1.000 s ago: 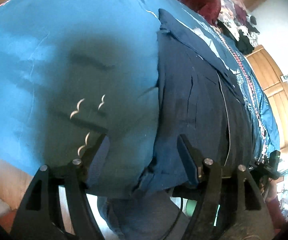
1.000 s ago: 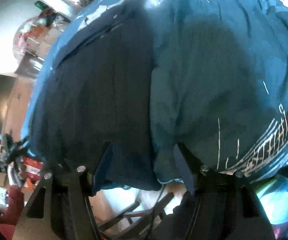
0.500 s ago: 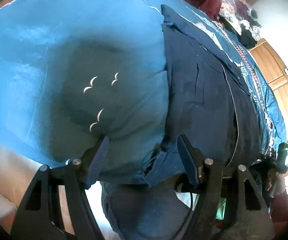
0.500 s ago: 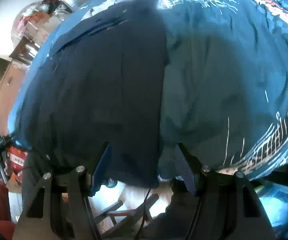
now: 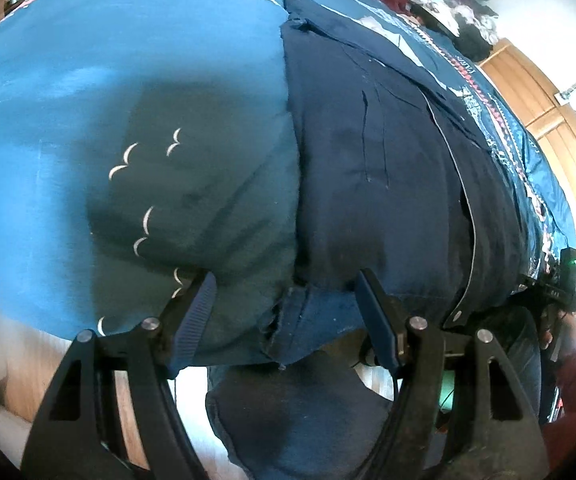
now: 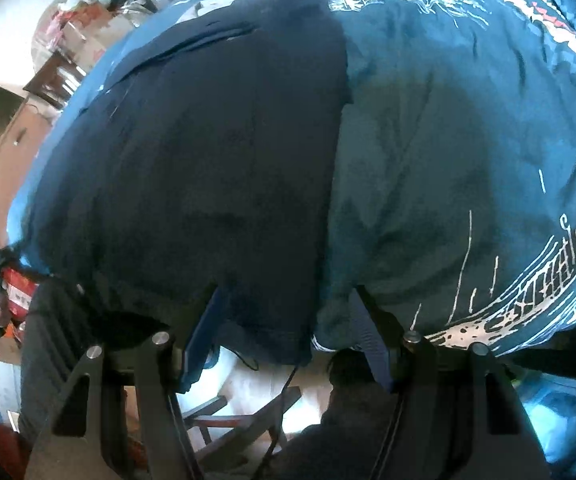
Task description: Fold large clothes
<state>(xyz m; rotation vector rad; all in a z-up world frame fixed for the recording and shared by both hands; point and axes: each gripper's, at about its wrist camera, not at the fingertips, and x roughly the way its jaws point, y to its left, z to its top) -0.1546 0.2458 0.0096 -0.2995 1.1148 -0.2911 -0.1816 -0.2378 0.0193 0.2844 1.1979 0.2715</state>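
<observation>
A dark navy garment (image 5: 367,168) lies spread flat on a blue bedspread (image 5: 68,92), its near hem hanging over the bed's front edge. My left gripper (image 5: 286,280) is open. It hovers over the garment's near left corner, with the hem and the bedspread's edge between the fingers but not pinched. In the right wrist view the same garment (image 6: 208,160) fills the left half. My right gripper (image 6: 288,290) is open too, above the garment's near right corner where it meets the printed bedspread (image 6: 467,128). Each gripper shows at the rim of the other's view.
A person's jeans-clad legs (image 5: 288,412) stand against the bed, below the left gripper. A wooden wardrobe (image 5: 547,120) and heaped clothes (image 5: 467,4) lie beyond the bed. A folding wooden frame (image 6: 248,420) stands on the floor under the right gripper. Cluttered shelves (image 6: 80,28) are at the far left.
Both grippers have drawn back toward the bed's near edge and rolled a little, so the garment's hem now sits at the fingertips. The jaws have kept their opening.
</observation>
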